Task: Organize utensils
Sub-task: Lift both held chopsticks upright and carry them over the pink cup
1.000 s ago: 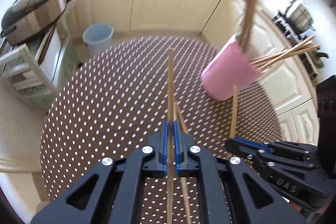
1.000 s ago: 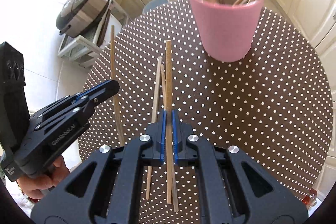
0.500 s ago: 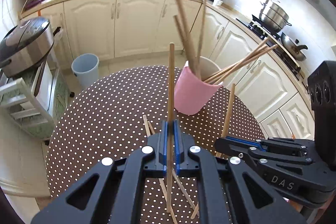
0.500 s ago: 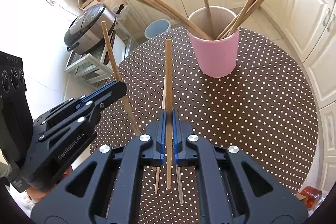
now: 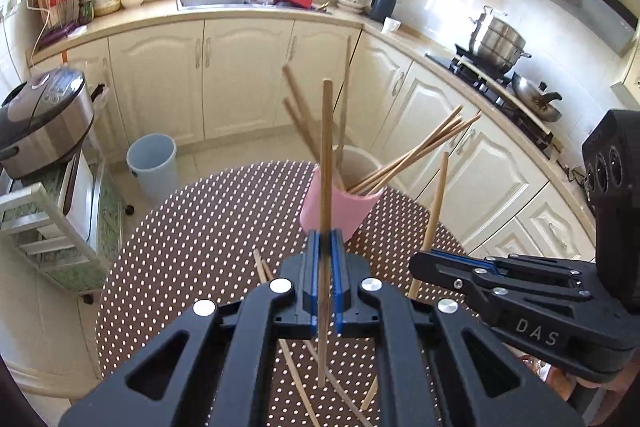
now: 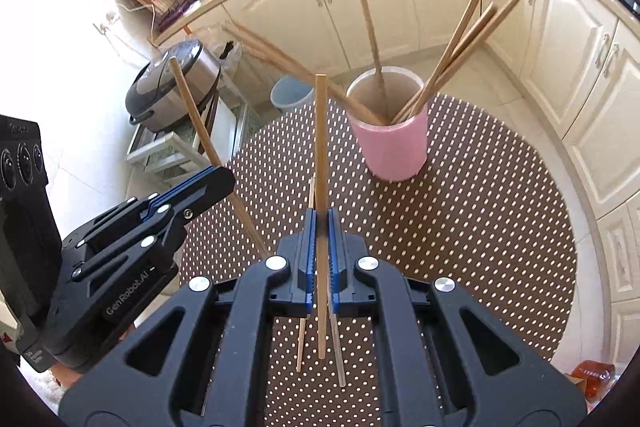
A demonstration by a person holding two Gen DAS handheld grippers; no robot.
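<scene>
Pointing up | each hand-held gripper (image 5: 325, 267) clamps chopstick (image 5: 326, 155) upright

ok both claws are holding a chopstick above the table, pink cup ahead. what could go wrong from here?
1. The pink cup already holds chopsticks splayed across its mouth, so an incoming tip could snag one or tip the cup.
2. The left claw and right claw each pinch a chopstick low on its length, so a knock could swivel or slip it.
3. The claws sit close together; going in together risks a clash, with two loose chopsticks on the table below.
</scene>
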